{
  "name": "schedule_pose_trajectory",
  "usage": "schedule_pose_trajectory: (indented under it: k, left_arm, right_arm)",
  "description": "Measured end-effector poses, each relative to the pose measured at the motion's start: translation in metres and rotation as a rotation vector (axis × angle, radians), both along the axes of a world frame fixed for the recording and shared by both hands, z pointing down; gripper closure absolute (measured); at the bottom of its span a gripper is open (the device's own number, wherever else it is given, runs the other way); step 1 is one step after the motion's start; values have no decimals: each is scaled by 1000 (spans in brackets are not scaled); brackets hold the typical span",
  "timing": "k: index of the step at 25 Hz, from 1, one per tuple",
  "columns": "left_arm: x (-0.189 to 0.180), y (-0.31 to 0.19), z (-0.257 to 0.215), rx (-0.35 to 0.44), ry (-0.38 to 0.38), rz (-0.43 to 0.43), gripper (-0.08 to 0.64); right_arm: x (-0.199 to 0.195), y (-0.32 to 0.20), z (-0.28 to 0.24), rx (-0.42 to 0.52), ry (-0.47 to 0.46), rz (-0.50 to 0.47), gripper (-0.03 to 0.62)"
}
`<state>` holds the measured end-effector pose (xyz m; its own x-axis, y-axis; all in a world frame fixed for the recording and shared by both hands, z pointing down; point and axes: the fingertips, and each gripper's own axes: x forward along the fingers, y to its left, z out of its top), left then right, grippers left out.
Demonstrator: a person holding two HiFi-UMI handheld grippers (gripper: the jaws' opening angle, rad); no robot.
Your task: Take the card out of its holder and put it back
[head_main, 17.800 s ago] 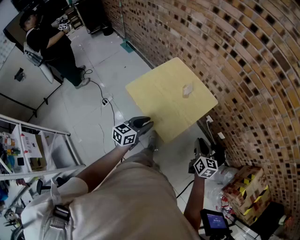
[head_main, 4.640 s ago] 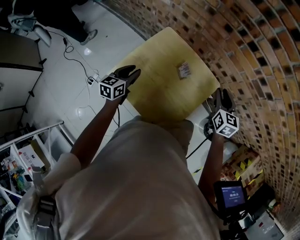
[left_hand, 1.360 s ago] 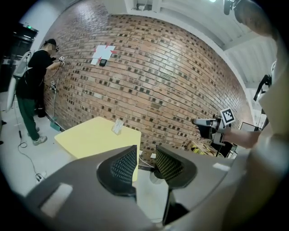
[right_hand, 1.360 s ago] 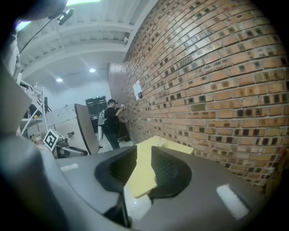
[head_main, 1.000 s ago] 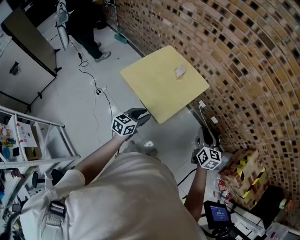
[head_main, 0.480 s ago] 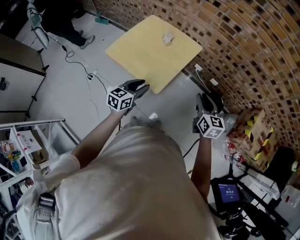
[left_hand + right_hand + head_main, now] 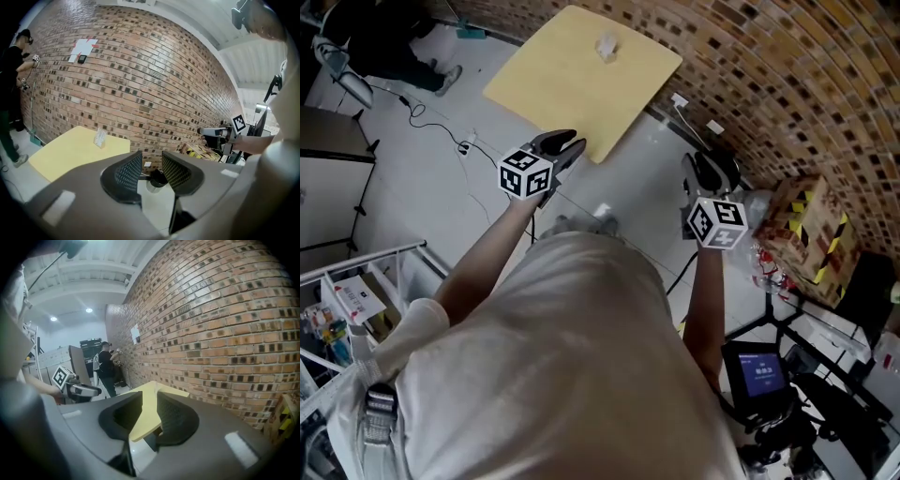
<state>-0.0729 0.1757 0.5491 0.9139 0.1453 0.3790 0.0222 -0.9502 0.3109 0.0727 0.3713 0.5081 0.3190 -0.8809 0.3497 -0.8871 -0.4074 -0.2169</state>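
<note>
The yellow table (image 7: pixel 572 80) stands by the brick wall at the top of the head view. On it, near the far edge, is the small clear card holder (image 7: pixel 607 45) with a card in it. In the left gripper view the holder (image 7: pixel 100 137) is upright and far beyond the jaws. My left gripper (image 7: pixel 566 145) hovers short of the table's near corner, open and empty (image 7: pixel 151 161). My right gripper (image 7: pixel 710 163) hangs over the floor to the right of the table, also open with nothing between its jaws (image 7: pixel 149 403).
A curved brick wall (image 7: pixel 787 66) runs behind the table. A cardboard box with yellow-black tape (image 7: pixel 811 234) and a tripod with a small screen (image 7: pixel 758 371) stand at the right. Cables lie on the floor at the left, near another person (image 7: pixel 105 363). A metal rack (image 7: pixel 356 291) is at the lower left.
The table has slid toward the top of the head view and now lies farther from both grippers. Both grippers have stayed open and empty.
</note>
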Motion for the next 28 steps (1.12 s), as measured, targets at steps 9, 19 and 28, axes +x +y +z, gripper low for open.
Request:
schedule_pose_trajectory:
  k: [9, 19, 28]
  left_arm:
    - [-4, -3, 10, -10, -18, -14, 408]
    - [-13, -5, 17, -21, -32, -30, 410]
    - [-31, 11, 31, -49, -68, -25, 411]
  right_arm:
    - [-5, 7, 32, -120, 26, -24, 580]
    - [-14, -4, 41, -120, 16, -45, 588]
    - [-31, 14, 55, -144, -39, -49, 588]
